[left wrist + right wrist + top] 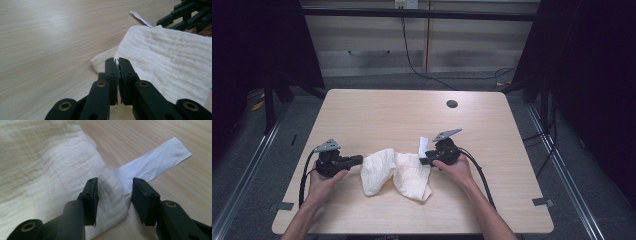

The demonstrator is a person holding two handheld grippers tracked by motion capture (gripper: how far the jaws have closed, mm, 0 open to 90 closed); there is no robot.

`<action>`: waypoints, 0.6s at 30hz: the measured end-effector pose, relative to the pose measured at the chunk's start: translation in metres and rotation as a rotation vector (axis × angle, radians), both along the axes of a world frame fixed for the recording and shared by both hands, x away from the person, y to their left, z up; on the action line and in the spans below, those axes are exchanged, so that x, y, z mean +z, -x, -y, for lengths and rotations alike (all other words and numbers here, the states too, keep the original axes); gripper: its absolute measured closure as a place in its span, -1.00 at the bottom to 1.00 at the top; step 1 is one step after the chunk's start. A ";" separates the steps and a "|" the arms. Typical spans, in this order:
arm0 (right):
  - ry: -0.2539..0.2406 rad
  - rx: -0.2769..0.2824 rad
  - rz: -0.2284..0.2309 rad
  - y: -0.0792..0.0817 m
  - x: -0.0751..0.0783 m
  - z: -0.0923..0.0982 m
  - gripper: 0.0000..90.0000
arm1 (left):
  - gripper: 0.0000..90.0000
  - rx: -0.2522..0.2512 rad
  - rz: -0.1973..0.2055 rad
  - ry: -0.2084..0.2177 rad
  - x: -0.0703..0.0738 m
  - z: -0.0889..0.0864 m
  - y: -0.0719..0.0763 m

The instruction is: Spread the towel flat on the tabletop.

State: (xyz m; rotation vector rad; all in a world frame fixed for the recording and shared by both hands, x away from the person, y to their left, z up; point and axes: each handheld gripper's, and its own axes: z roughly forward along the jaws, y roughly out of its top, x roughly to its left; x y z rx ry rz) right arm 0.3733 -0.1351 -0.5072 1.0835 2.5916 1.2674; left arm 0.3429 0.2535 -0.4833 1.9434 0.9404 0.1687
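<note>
Cloth (37,170) corner between open right jaws

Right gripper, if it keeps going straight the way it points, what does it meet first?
The white cloth: a fold of it already sits between the open jaws of the right gripper. Just beyond lies the cloth's white label, then probably bare table.

High view: overhead, facing forward and down across the whole bench (412,110). Gripper views: low and close, looking along their fingers (111,67) toward the white cloth (394,172), shared by all.
</note>
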 end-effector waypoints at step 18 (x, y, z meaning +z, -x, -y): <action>-0.057 0.009 0.046 0.009 0.032 0.017 0.93 | 0.91 -0.007 0.037 0.057 0.018 0.000 0.004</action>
